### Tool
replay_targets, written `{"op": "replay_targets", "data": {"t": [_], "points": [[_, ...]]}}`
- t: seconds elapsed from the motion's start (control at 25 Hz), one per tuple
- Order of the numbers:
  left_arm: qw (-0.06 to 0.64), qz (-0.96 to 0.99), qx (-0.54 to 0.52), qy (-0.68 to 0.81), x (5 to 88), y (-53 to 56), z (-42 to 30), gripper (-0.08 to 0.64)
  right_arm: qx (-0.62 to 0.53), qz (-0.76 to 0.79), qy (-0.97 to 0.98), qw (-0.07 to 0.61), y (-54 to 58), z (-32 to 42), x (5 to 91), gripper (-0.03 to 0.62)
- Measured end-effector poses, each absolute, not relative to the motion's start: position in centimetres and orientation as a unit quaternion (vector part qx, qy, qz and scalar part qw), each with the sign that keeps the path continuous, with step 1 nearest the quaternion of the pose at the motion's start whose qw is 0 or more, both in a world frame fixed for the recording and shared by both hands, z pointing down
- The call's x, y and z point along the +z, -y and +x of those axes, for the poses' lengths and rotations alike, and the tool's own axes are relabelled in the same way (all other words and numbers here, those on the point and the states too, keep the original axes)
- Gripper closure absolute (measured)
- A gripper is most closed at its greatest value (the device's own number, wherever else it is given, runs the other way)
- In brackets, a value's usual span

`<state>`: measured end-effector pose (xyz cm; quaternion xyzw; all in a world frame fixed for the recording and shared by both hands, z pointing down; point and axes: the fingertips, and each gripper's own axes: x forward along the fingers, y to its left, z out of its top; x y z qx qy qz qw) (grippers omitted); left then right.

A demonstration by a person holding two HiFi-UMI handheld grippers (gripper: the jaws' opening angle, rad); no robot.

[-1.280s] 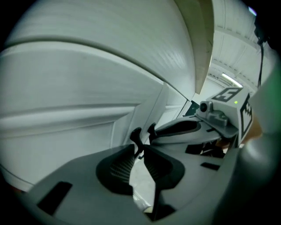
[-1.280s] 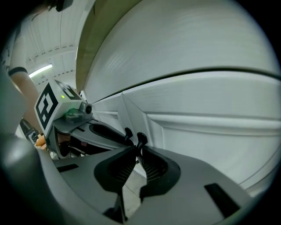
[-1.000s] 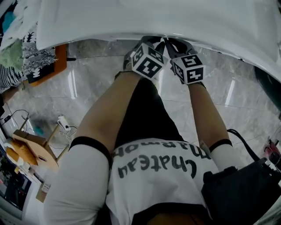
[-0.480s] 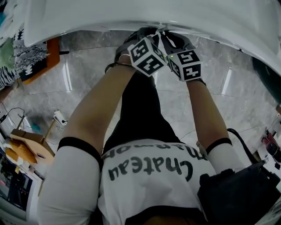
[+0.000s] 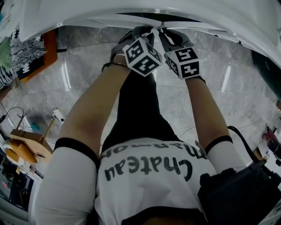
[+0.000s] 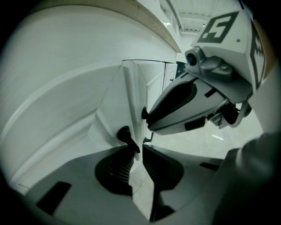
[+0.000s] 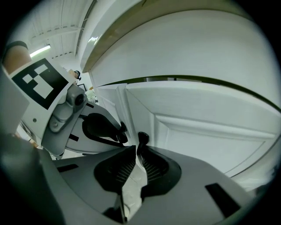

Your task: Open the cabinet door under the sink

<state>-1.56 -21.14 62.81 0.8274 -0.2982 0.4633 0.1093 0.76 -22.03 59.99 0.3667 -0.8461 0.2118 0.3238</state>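
Two white cabinet doors meet under the sink counter [image 5: 88, 9], and each carries a small black knob. My left gripper [image 5: 150, 31] [image 6: 136, 150] is shut on the left door's knob [image 6: 124, 133], beside that door's [image 6: 109, 105] free edge. My right gripper [image 5: 160, 32] [image 7: 136, 152] is shut on the right door's knob [image 7: 143, 138], with the panelled right door [image 7: 206, 114] filling the view behind it. Both doors stand slightly ajar, with a dark gap [image 5: 131, 16] behind their tops. The grippers sit side by side, their marker cubes almost touching.
Grey marble floor [image 5: 79, 79] lies below the doors. Patterned cloth and an orange board [image 5: 30, 55] sit at the left, with a white plug and cable [image 5: 57, 116] and cardboard [image 5: 26, 143] nearer. A black bag [image 5: 239, 189] hangs at the person's right side.
Both grippers have drawn back from the cabinet with the knobs in them. The two doors have swung out a little, and a dark gap now shows behind their top edges.
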Motion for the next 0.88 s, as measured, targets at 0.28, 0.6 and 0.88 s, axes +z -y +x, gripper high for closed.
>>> {"op": "replay_targets", "data": {"t": [0.28,0.6,0.88], "points": [[0.075,0.819,0.499,0.272,63.2,19.9,-1.9,0.515,0.207,0.347,0.853,0.331,20.8,1.1,59.8,0.554],[0.048,0.816,0.537,0.206,63.6,17.2,-2.7,0.515,0.196,0.320,0.851,0.368,19.1,1.7,59.8,0.555],[0.043,0.821,0.533,0.199,63.9,15.3,-3.4,0.515,0.185,0.309,0.852,0.381,17.7,2.2,60.0,0.555]]}}
